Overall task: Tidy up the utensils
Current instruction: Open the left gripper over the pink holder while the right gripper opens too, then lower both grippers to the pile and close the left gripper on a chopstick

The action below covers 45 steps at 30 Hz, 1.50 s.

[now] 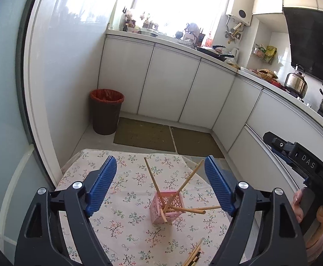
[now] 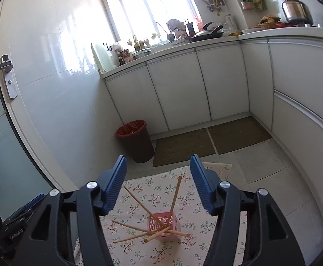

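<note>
Only left view: spare chopsticks (image 1: 193, 256).

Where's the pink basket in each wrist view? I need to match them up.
Left wrist: pink basket lower centre, on the floral cloth, between the gripper fingers.
Right wrist: pink basket low centre, chopsticks fanning out to its left.
Shared landmark: the brown bin by the wall.

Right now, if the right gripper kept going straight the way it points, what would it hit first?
Probably the chopsticks sticking up out of the pink basket, which sit ahead between the open fingers of the right gripper. Depth is hard to judge through the fisheye, so it might pass over them and reach the tablecloth.
</note>
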Each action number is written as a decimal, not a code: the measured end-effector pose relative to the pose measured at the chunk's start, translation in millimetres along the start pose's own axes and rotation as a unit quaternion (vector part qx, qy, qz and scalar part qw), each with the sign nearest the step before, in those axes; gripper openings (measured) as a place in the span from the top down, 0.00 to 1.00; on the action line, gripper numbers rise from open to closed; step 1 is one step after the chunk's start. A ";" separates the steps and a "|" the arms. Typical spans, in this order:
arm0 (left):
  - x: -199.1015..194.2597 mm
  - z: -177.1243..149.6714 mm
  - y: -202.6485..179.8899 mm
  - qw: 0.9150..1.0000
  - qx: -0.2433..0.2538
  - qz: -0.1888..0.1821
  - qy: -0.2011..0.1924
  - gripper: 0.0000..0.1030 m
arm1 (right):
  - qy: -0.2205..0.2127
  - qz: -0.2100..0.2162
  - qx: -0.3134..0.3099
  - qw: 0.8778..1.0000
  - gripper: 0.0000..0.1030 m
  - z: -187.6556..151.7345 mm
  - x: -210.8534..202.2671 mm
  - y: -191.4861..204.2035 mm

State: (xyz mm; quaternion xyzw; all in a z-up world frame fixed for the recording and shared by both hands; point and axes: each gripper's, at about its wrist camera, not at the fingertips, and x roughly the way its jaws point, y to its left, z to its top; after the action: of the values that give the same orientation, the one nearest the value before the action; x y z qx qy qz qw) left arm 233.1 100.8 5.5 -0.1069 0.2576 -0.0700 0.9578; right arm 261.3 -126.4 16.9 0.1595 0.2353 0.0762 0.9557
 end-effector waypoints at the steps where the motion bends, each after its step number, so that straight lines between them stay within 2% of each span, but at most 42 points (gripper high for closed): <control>1: -4.0 -0.6 -4.6 1.000 0.005 0.000 0.001 0.24 | -0.004 -0.005 -0.002 1.000 0.36 -2.2 -5.3 0.8; 8: -25.8 -11.6 -21.8 1.000 0.016 0.009 -0.001 0.12 | -0.005 -0.033 0.006 0.999 0.14 -23.1 -40.2 -4.9; 11: -31.1 -18.7 -23.8 1.000 0.014 0.012 0.004 0.08 | -0.007 -0.046 0.011 0.999 0.09 -32.2 -50.8 -9.4; 21: -30.6 -50.6 -38.7 0.998 0.035 0.015 0.048 0.07 | 0.019 -0.123 0.000 0.992 0.06 -81.1 -64.8 -28.1; 25: -20.4 -72.1 -46.5 0.994 0.066 0.018 0.085 0.07 | 0.047 -0.135 0.059 0.988 0.06 -116.6 -73.2 -68.3; 28: -2.7 -96.0 -53.0 0.987 0.091 0.013 0.134 0.07 | 0.095 -0.144 0.117 0.978 0.06 -152.9 -65.4 -110.9; 31: 25.1 -125.3 -61.2 0.973 0.117 0.012 0.197 0.07 | 0.148 -0.152 0.160 0.964 0.06 -189.8 -49.7 -150.7; 35: 72.1 -172.6 -73.9 0.948 0.144 0.022 0.283 0.07 | 0.193 -0.143 0.181 0.954 0.06 -226.8 -30.0 -185.6; 39: 119.0 -213.2 -89.7 0.924 0.162 0.031 0.344 0.07 | 0.200 -0.122 0.179 0.955 0.06 -252.6 -19.6 -202.4; 42: 153.4 -229.1 -101.8 0.916 0.161 0.040 0.365 0.10 | 0.186 -0.094 0.226 0.952 0.06 -257.0 -22.1 -214.3; 45: 189.1 -236.5 -116.7 0.910 0.144 0.031 0.388 0.17 | 0.181 -0.083 0.251 0.947 0.06 -260.1 -23.4 -223.3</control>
State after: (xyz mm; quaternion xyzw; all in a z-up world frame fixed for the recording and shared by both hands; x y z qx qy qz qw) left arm 265.7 -87.8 -256.5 0.0761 0.5991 -0.1128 0.7890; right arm 133.2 -271.0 -267.3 0.3574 0.4286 -0.0372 0.8290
